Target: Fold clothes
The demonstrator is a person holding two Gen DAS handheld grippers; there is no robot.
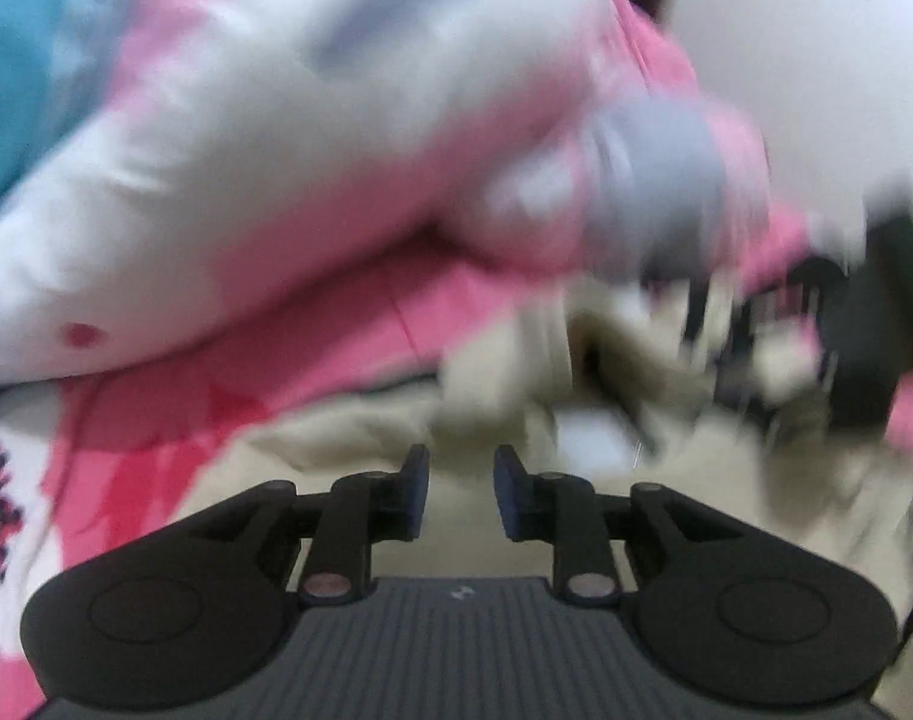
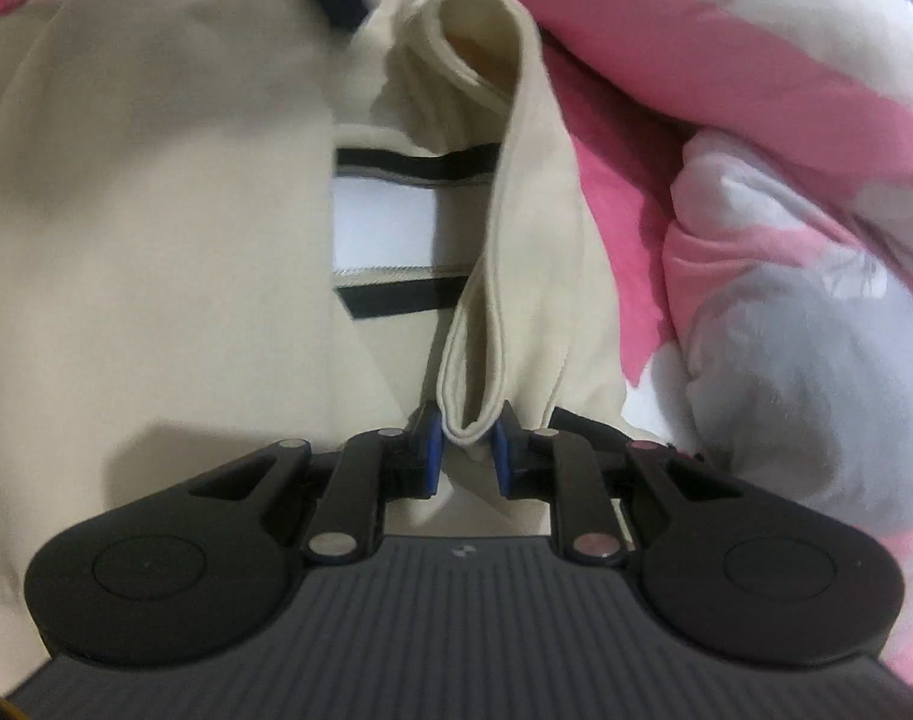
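Note:
A beige garment (image 2: 156, 210) with black stripes and a white panel (image 2: 384, 222) lies spread on pink bedding. My right gripper (image 2: 466, 438) is shut on a doubled fold of its beige sleeve (image 2: 516, 276). The blue pads (image 2: 434, 441) touch both sides of the fold. The sleeve runs away from the gripper to an open cuff (image 2: 474, 54). In the blurred left wrist view, my left gripper (image 1: 461, 480) stands open over the beige garment (image 1: 348, 438), with nothing between its fingers. The right gripper (image 1: 750, 336) shows there as a dark smear at the right.
A bulky pink, white and grey quilt (image 2: 786, 300) lies bunched along the right of the garment. In the left wrist view the quilt (image 1: 276, 168) rises behind it. Pink flowered bedding (image 1: 66, 480) lies at the left, a teal patch (image 1: 18, 60) at the top left.

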